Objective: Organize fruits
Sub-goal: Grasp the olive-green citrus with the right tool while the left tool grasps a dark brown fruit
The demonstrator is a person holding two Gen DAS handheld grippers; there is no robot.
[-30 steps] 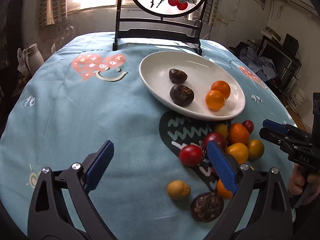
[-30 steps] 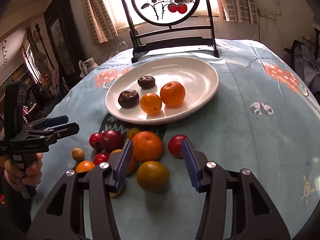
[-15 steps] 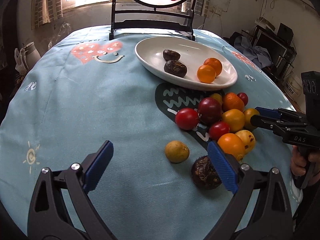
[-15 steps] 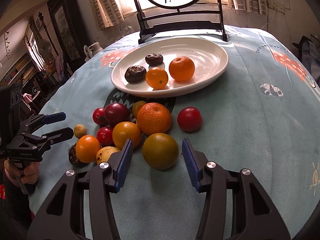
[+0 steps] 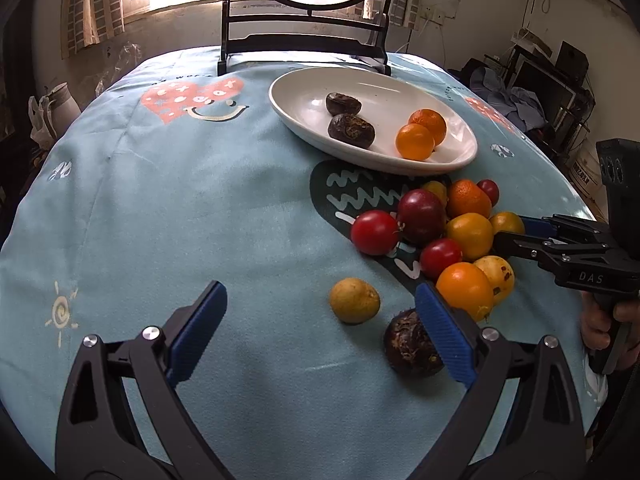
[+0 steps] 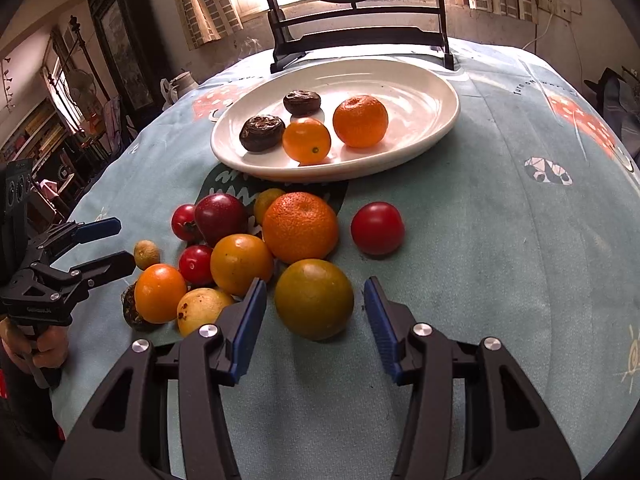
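Your left hand-held gripper (image 5: 320, 320) stands wide open just above the worktop (image 5: 180, 208), which is covered in a light blue printed cloth. Nothing is between its jaws except a small yellowish fruit (image 5: 354, 300) lying ahead of the gap. Its right pad sits just beside a dark wrinkled fruit (image 5: 412, 344), and I cannot tell whether they touch.

Your right hand-held gripper (image 6: 316, 320) is partly open with its blue pads on either side of a greenish-brown round fruit (image 6: 314, 298). A gap shows on both sides, so it holds nothing.

The loose fruits lie in a cluster on the cloth in front of the white oval plate (image 6: 420, 80). From the right wrist view you can see a large orange (image 6: 300, 227), a yellow-orange fruit (image 6: 241, 264), a dark red plum (image 6: 220, 218), small red tomatoes and a spotted yellow fruit (image 6: 202, 308). One red tomato (image 6: 377, 227) sits apart to the right of the cluster.

On the plate rest two dark wrinkled fruits and two orange ones, the smaller orange one (image 6: 306, 140) touching the larger (image 6: 360, 120).

A black stand with a round painted panel (image 5: 304, 12) stands behind the plate.
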